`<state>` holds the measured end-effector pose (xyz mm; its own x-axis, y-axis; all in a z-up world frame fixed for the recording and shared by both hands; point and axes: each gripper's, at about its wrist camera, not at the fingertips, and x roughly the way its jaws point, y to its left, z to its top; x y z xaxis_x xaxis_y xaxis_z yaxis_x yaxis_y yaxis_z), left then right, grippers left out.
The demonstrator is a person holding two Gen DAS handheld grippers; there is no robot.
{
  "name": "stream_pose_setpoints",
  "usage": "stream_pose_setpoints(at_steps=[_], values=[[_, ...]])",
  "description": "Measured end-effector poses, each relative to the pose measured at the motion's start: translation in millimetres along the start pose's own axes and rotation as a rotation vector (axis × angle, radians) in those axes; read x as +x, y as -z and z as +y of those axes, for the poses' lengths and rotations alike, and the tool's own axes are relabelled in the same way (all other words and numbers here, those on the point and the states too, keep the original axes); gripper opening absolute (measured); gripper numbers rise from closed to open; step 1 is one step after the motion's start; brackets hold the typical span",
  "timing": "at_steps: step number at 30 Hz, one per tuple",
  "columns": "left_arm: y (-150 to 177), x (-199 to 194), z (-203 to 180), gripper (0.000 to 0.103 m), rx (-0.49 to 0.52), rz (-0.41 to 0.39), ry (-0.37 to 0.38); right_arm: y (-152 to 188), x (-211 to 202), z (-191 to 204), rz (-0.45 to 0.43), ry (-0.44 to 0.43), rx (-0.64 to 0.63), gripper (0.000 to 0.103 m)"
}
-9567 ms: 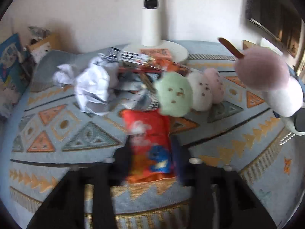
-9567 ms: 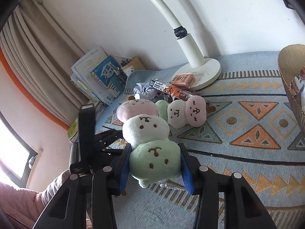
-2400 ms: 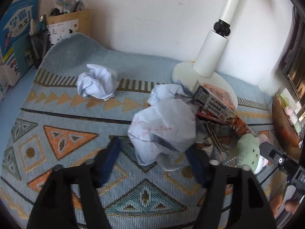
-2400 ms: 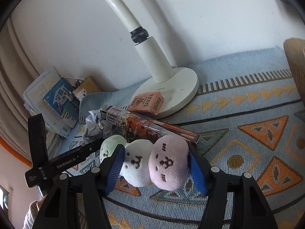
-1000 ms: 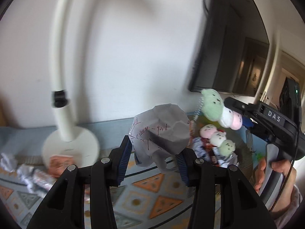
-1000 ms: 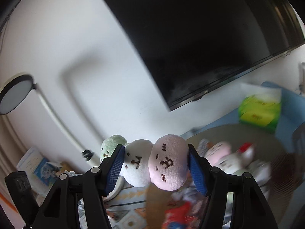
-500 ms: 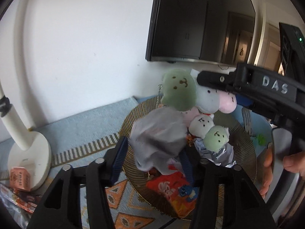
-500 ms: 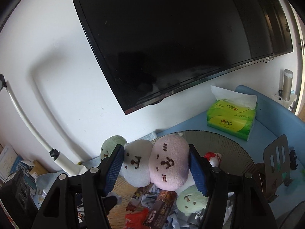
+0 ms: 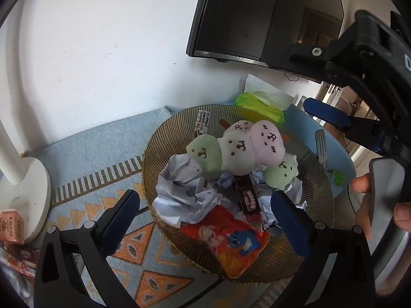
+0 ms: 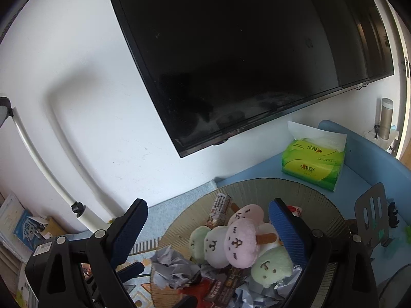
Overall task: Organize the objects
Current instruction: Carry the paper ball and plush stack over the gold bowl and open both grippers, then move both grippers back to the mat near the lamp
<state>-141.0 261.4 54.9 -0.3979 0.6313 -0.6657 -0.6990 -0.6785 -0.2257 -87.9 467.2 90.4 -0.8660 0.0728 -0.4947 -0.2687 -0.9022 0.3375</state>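
Both drops into the round ribbed wicker basket (image 9: 318,195) look done: the left gripper (image 9: 205,210) and right gripper (image 10: 208,228) have just been opening, jaws now wide and empty. The crumpled white paper ball (image 9: 185,190) and the three-ball plush dango skewer (image 9: 236,151) lie in the pile. Next, I judge, both go back for the small orange carton (image 9: 10,227) beside the white lamp base (image 9: 28,200) on the desk.

The left claw (image 9: 205,205) points forward and down, its two black arms spread wide and the blue pads (image 9: 289,222) at their tips well apart; the jaws have just been opening and nothing is pressed between them. The right claw (image 10: 209,231) points down at a shallower slope, its blue-padded fingers (image 10: 286,232) likewise spread; its jaws have just been opening too, and the pads press on nothing. In the left wrist view the right claw's black body reaches in from the upper right (one blue pad shows beneath it), and the person's right hand (image 9: 380,200) wraps its grey handle, thumb and fingertips showing.
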Motion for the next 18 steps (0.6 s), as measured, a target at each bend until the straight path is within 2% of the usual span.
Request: stream_pose_setpoints(at_steps=[2,5,8,14,18], values=[[0,-5,5,0.102,-0.023,0.020,-0.015,0,-7,8,-0.009,-0.008,-0.009,0.095],[3,-11,20,0.102,-0.106,0.060,0.004,-1,-16,20,-0.016,-0.022,-0.026,0.095],[7,-33,36,0.102,-0.167,0.036,0.012,0,-28,34,-0.024,-0.053,-0.035,0.096],[14,-93,65,0.102,-0.173,-0.027,-0.098,7,-47,71,-0.051,-0.102,-0.061,0.100],[20,-129,94,0.102,-0.197,-0.060,-0.173,19,-52,105,-0.037,-0.150,-0.094,0.102]])
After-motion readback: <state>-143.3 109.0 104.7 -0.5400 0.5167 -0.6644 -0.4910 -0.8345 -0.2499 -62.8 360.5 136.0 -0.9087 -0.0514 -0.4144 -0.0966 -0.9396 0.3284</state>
